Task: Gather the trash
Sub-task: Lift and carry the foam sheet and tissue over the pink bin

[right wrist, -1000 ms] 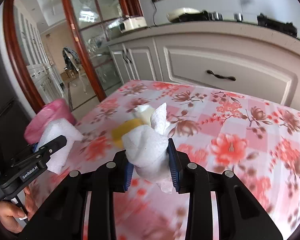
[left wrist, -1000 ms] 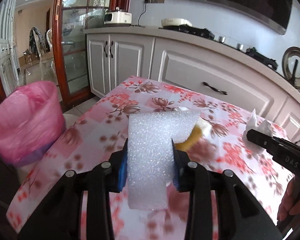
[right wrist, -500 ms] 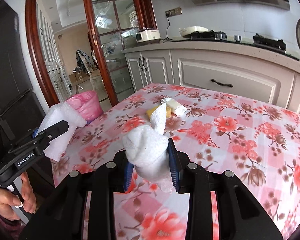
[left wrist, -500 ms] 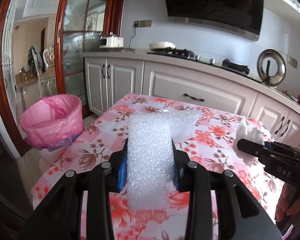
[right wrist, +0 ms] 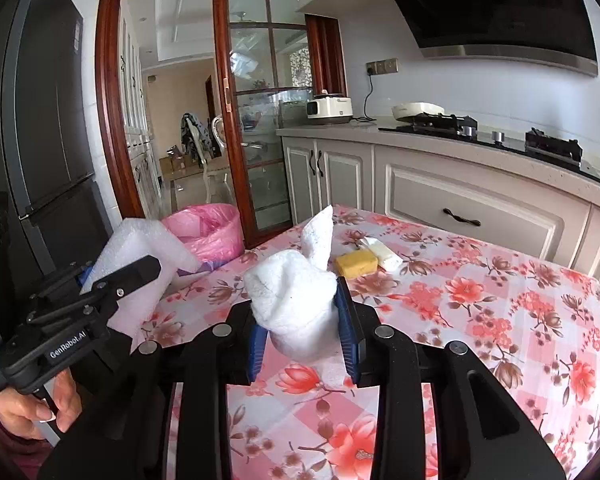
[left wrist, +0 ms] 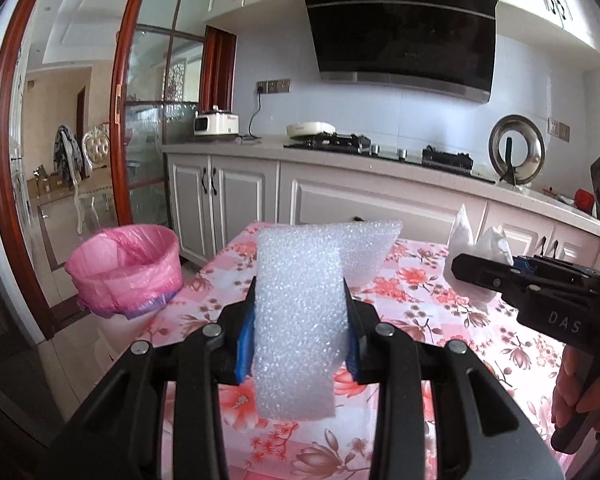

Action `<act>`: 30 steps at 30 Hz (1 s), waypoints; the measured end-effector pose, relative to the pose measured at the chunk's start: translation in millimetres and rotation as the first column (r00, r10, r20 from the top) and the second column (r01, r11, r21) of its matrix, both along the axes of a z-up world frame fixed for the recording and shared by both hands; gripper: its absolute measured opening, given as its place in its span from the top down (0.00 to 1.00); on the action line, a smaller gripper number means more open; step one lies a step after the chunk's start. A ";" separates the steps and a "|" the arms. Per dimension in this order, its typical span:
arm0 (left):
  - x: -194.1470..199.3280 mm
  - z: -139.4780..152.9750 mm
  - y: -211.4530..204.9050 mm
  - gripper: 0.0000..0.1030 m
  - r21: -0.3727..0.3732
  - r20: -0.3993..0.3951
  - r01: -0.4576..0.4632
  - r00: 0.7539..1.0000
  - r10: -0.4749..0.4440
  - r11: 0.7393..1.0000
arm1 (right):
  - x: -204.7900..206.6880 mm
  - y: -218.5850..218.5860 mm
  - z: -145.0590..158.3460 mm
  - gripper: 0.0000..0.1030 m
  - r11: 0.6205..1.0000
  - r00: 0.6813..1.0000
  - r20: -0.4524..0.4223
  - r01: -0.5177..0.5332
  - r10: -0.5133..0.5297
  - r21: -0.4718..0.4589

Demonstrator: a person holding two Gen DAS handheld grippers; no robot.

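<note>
My left gripper [left wrist: 300, 332] is shut on a white foam sheet [left wrist: 300, 320] that hangs above the floral table [left wrist: 420, 312]. In the right wrist view the same foam sheet [right wrist: 140, 256] shows at the left, in the left gripper [right wrist: 136, 276]. My right gripper [right wrist: 302, 328] is shut on a crumpled white tissue [right wrist: 296, 296], which also shows as a tissue [left wrist: 476, 256] at the right of the left wrist view. A bin with a pink liner [left wrist: 128, 268] stands on the floor past the table's left edge; its pink liner [right wrist: 208, 232] is open at the top.
A yellow block [right wrist: 356, 262] and a small white wrapped piece [right wrist: 382, 254] lie on the table near its far edge. White cabinets [right wrist: 460, 200] with a stove top run behind the table. A glass door with a red wooden frame [right wrist: 224, 120] stands behind the bin.
Both grippers have pulled back and risen from the table, each keeping its load. The bin, the table and the cabinets now look farther off and more of the kitchen shows.
</note>
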State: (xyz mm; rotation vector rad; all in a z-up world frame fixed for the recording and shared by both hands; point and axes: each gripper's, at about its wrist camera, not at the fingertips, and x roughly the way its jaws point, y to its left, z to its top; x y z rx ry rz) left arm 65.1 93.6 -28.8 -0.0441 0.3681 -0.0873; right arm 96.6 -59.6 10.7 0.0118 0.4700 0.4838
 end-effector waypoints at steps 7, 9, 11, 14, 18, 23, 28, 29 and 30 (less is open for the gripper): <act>-3.3 9.1 18.6 0.67 -0.013 0.021 -0.039 0.999 0.039 0.999 | 2.1 17.3 -0.4 0.69 0.999 0.999 -0.005 -0.048 0.048 0.017; -3.3 8.9 20.9 0.67 -0.014 0.019 -0.051 0.998 0.051 0.999 | 3.0 25.4 -2.8 0.69 0.998 0.998 -0.009 -0.062 0.062 0.006; -2.2 6.9 25.2 0.67 -0.017 0.013 -0.063 0.998 0.063 0.998 | 6.5 33.9 -5.9 0.69 0.997 0.997 -0.019 -0.077 0.077 -0.004; -0.6 4.1 33.2 0.67 -0.020 0.007 -0.080 0.997 0.080 0.997 | 11.6 47.0 -8.9 0.69 0.995 0.995 -0.034 -0.099 0.099 -0.005; 3.1 -0.3 46.7 0.67 -0.024 -0.002 -0.111 0.994 0.111 0.993 | 20.0 66.9 -11.9 0.69 0.991 0.990 -0.045 -0.135 0.135 -0.004; 9.1 -9.9 67.9 0.67 -0.024 -0.029 -0.160 0.987 0.159 0.987 | 34.7 98.3 -18.6 0.69 0.982 0.980 -0.066 -0.188 0.188 -0.004; 17.8 -21.0 98.8 0.67 -0.035 -0.060 -0.226 0.973 0.224 0.974 | 49.8 130.4 -27.0 0.69 0.968 0.965 -0.086 -0.250 0.248 -0.013; 19.3 -22.6 102.7 0.67 -0.033 -0.063 -0.236 0.970 0.234 0.971 | 53.8 138.1 -28.3 0.69 0.964 0.961 -0.090 -0.265 0.263 -0.014; 21.4 -24.0 106.7 0.67 -0.033 -0.067 -0.246 0.968 0.244 0.969 | 57.5 145.2 -29.3 0.69 0.960 0.956 -0.094 -0.280 0.277 -0.016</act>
